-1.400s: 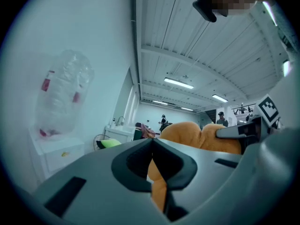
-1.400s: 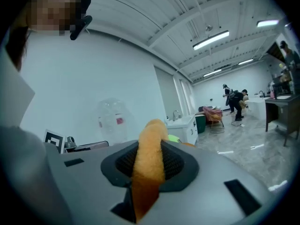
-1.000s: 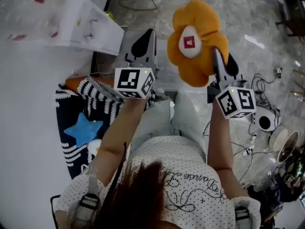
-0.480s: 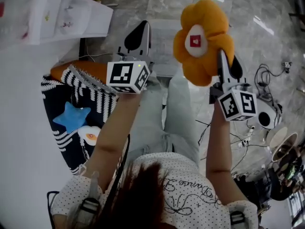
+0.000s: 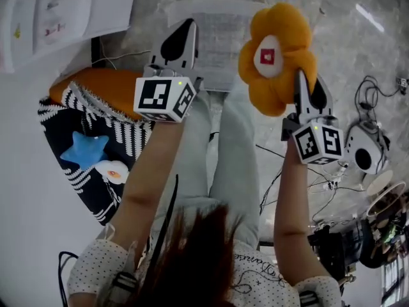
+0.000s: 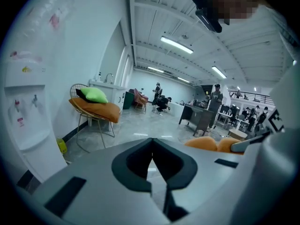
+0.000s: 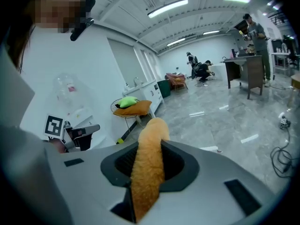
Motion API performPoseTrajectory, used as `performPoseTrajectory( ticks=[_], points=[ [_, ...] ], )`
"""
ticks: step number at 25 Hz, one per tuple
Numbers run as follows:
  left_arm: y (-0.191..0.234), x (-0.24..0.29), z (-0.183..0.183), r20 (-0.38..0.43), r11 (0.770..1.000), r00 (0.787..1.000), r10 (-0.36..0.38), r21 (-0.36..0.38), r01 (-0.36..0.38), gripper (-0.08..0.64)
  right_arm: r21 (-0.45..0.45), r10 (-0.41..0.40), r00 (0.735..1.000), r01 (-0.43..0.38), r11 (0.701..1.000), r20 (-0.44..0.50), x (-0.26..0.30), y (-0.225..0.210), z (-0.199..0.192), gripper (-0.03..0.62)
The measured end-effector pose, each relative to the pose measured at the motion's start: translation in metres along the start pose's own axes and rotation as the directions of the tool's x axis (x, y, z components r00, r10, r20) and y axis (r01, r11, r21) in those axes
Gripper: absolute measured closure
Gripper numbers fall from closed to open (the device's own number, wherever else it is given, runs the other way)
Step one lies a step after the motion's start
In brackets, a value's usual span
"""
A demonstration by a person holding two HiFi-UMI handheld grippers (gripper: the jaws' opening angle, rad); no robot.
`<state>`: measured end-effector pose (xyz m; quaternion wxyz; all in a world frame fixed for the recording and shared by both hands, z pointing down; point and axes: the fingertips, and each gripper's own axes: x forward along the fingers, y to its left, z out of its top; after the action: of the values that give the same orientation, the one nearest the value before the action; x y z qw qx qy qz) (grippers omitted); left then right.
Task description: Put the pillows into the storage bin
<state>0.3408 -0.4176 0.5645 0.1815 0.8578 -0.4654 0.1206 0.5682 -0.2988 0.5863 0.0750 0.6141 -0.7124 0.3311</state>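
Observation:
An orange flower pillow [image 5: 278, 56] with a white middle hangs in front of me. My right gripper [image 5: 301, 78] is shut on its lower petal. In the right gripper view the orange plush [image 7: 149, 153] fills the gap between the jaws. My left gripper [image 5: 182, 34] is shut and holds nothing; its jaws [image 6: 152, 146] meet tip to tip. A pale see-through storage bin [image 5: 217, 18] stands on the floor beyond both grippers. At the left lie a dark striped pillow [image 5: 83, 165] with a blue star and an orange pillow [image 5: 96, 85].
A white dispenser [image 5: 57, 15] stands at the top left. Cables and a round white device [image 5: 367, 155] lie on the floor at the right. A wire chair with an orange cushion and a green pillow [image 6: 96, 104] stands by the wall. People work at desks far off.
Both grippers have sunk towards the floor, the right one still carrying the flower pillow. The pale bin has come into fuller view beyond them. Neither grip has changed.

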Motion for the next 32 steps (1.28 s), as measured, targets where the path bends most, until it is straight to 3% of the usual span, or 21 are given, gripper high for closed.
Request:
performPoseTrajectory(
  ticks=[16, 21, 32],
  points=[
    [-0.03, 0.061, -0.156, -0.13, 0.996, 0.988, -0.086, -0.036, 0.082, 0.555, 0.078, -0.084, 0.991, 0.092, 0.993, -0.1, 0.076, -0.118, -0.158, 0.488],
    [-0.033, 0.065, -0.181, -0.155, 0.996, 0.984, -0.084, -0.048, 0.078, 0.555, 0.09, -0.113, 0.986, 0.124, 0.988, -0.125, 0.092, -0.148, -0.194, 0.485],
    [-0.047, 0.077, -0.21, -0.188, 0.993, 0.975, -0.117, -0.048, 0.11, 0.555, -0.017, -0.203, 0.94, 0.207, 0.978, -0.273, 0.119, -0.21, -0.279, 0.472]
  ],
)
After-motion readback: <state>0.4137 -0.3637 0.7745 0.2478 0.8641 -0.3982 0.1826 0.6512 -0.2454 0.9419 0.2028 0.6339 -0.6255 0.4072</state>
